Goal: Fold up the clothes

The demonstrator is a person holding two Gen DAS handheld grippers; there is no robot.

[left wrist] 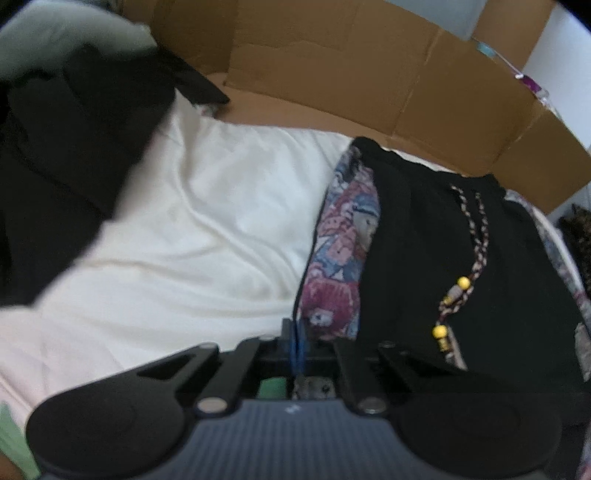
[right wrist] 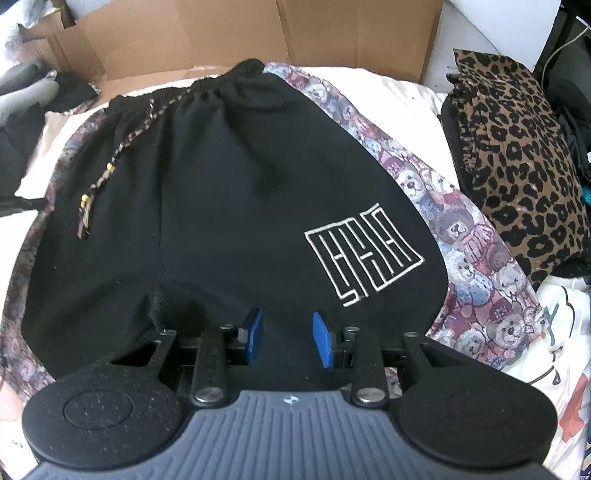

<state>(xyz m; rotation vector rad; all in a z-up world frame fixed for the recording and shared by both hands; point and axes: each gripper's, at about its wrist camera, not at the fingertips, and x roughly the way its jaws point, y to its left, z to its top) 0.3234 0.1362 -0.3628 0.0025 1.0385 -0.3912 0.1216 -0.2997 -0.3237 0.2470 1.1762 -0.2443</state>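
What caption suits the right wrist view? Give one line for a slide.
Right gripper, jaws open, over the hem of black shorts laid flat on a white sheet.

A bed with a white sheet [left wrist: 192, 229] carries everything. Black shorts [right wrist: 229, 184] with teddy-bear side panels lie flat on it, waistband toward the flattened cardboard [right wrist: 332, 33] at the far edge. A dark garment [left wrist: 66, 147] is heaped to the left (blurred), and a leopard-print cloth [right wrist: 517, 155] sits to the right beside a printed white fabric [right wrist: 561, 332].
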